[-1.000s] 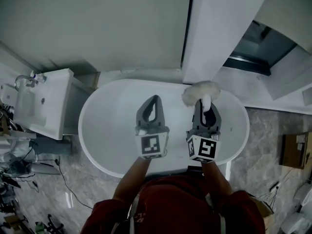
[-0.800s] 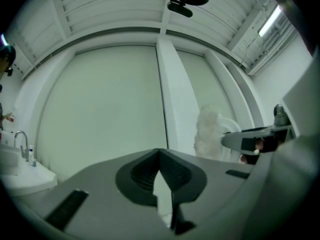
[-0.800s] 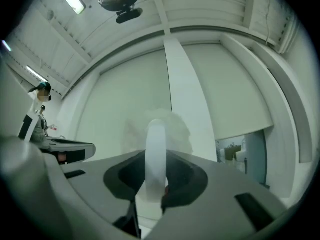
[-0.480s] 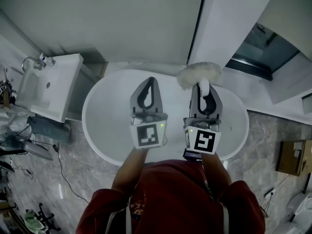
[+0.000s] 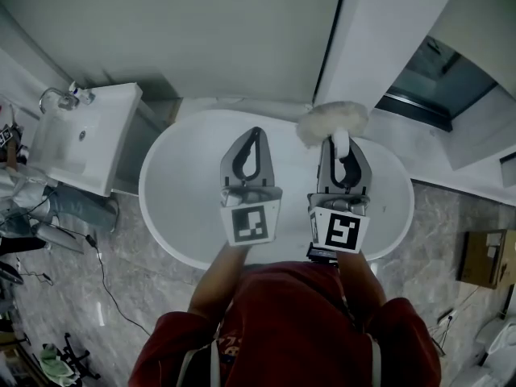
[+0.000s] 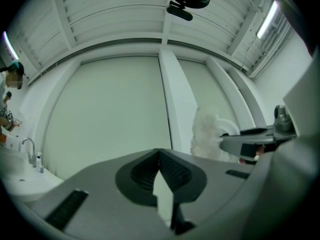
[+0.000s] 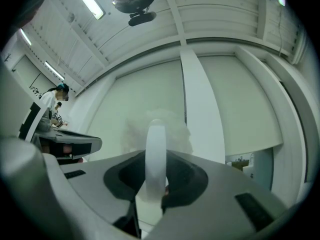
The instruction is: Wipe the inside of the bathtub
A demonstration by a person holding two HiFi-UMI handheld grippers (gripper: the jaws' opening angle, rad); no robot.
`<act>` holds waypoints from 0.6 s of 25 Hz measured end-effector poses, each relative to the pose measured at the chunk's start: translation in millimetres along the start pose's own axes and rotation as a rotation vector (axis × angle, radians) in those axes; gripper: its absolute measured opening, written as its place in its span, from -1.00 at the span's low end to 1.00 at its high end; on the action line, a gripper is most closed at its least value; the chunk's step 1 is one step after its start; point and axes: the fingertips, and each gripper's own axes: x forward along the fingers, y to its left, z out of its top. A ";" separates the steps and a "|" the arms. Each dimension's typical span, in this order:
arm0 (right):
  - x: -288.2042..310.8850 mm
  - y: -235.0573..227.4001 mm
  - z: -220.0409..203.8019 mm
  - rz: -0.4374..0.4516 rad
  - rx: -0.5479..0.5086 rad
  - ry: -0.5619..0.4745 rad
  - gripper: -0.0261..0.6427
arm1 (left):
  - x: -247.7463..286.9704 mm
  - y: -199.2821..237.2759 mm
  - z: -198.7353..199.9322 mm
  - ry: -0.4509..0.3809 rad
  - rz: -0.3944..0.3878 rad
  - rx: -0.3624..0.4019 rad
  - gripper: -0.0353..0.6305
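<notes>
R gripper (image 5: 341, 145) fingers clamped on duster (image 5: 331, 122) handle; handle runs along fingers, fluffy head at upper centre of frame, over tub (image 5: 181, 192) far rim. L gripper (image 5: 255, 135) fingers together, empty, just left of it.

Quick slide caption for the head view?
Right gripper holds a fluffy duster above the bathtub; left gripper is shut and empty.

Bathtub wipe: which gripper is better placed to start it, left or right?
Probably right. The right gripper is shut on the handle of the fluffy duster, whose head shows toward the far side of the bathtub. The left gripper is shut with nothing in it.
</notes>
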 end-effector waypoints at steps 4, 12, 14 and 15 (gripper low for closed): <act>-2.7 2.5 -2.4 0.003 -0.010 0.015 -0.64 | -4.1 -1.5 -3.1 0.008 -0.016 -0.004 -0.84; -10.5 -10.3 -1.1 -0.026 -0.024 0.017 -0.64 | -2.6 -14.6 -4.7 0.010 -0.051 -0.022 -0.84; -14.7 -12.1 -2.9 -0.032 -0.028 0.023 -0.64 | -3.7 -19.6 -4.9 -0.002 -0.061 -0.034 -0.84; -16.5 -13.3 -3.9 -0.034 -0.028 0.028 -0.64 | -4.0 -22.7 -5.8 -0.002 -0.068 -0.037 -0.84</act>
